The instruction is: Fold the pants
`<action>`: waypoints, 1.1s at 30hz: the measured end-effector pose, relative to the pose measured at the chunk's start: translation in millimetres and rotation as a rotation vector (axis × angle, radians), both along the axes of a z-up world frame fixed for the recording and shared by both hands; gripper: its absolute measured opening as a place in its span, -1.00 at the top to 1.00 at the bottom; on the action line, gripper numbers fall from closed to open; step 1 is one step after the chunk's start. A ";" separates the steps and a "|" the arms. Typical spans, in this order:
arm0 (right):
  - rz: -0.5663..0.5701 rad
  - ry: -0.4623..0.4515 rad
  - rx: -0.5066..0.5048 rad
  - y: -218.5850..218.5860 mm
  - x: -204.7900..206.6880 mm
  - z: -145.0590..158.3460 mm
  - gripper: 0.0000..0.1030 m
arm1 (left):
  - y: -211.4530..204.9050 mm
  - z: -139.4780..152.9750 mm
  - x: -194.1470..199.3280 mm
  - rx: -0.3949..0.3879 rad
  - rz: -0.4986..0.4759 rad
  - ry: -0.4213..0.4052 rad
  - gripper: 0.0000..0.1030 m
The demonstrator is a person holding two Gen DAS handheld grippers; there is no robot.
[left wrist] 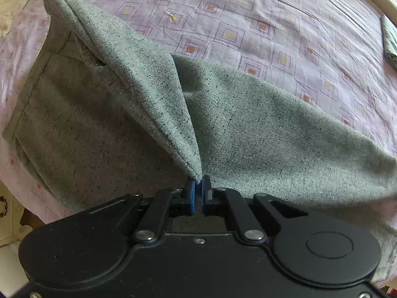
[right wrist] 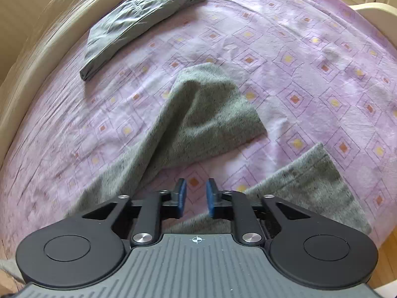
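Grey speckled pants (left wrist: 104,129) lie on a bed with a lilac patterned sheet (left wrist: 248,24). My left gripper (left wrist: 198,186) is shut on a corner of the pants and lifts it, so the cloth tents up from the bed. In the right wrist view the pants (right wrist: 198,116) lie in a loose fold, with another part (right wrist: 310,186) at the lower right. My right gripper (right wrist: 196,193) is open and empty above the sheet (right wrist: 297,49), between the two parts of cloth.
A folded dark grey garment (right wrist: 139,22) lies at the far left of the bed, next to the cream bed frame (right wrist: 29,37); it also shows in the left wrist view (left wrist: 389,39). Wooden floor (right wrist: 387,255) shows beyond the bed's right edge.
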State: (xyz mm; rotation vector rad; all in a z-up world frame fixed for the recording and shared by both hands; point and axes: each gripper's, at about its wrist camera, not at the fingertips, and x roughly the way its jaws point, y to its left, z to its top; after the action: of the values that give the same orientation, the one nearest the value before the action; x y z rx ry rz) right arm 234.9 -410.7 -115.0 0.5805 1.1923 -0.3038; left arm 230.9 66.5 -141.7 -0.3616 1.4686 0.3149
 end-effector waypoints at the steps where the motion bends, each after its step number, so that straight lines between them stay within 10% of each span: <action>1: -0.012 -0.002 -0.003 -4.0 6.1 -3.2 0.34 | 1.8 -2.4 3.5 0.006 0.000 0.001 0.88; 10: -0.305 0.063 0.104 -52.7 6.8 -39.1 0.23 | -0.3 7.4 28.2 0.064 -0.057 -0.036 0.88; 19: -0.514 -0.066 0.217 -52.3 7.9 -56.1 0.11 | 3.0 6.2 24.4 0.052 -0.086 -0.027 0.88; 21: -0.504 -0.077 0.216 -50.0 17.4 -53.6 0.81 | 5.0 12.3 27.9 0.045 -0.087 -0.046 0.89; 29: -0.157 -0.275 -0.089 -25.6 37.4 79.9 0.81 | 11.6 104.2 48.1 0.062 -0.155 -0.320 0.90; 33: -0.138 -0.222 -0.141 -30.8 10.5 95.1 0.81 | 24.3 99.1 40.8 -0.006 -0.154 -0.283 0.90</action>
State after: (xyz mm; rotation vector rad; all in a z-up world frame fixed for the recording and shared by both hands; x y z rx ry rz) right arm 245.4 -441.6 -19.9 0.5592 0.9108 -0.4254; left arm 271.7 90.8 -42.7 -0.2833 1.2117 0.1292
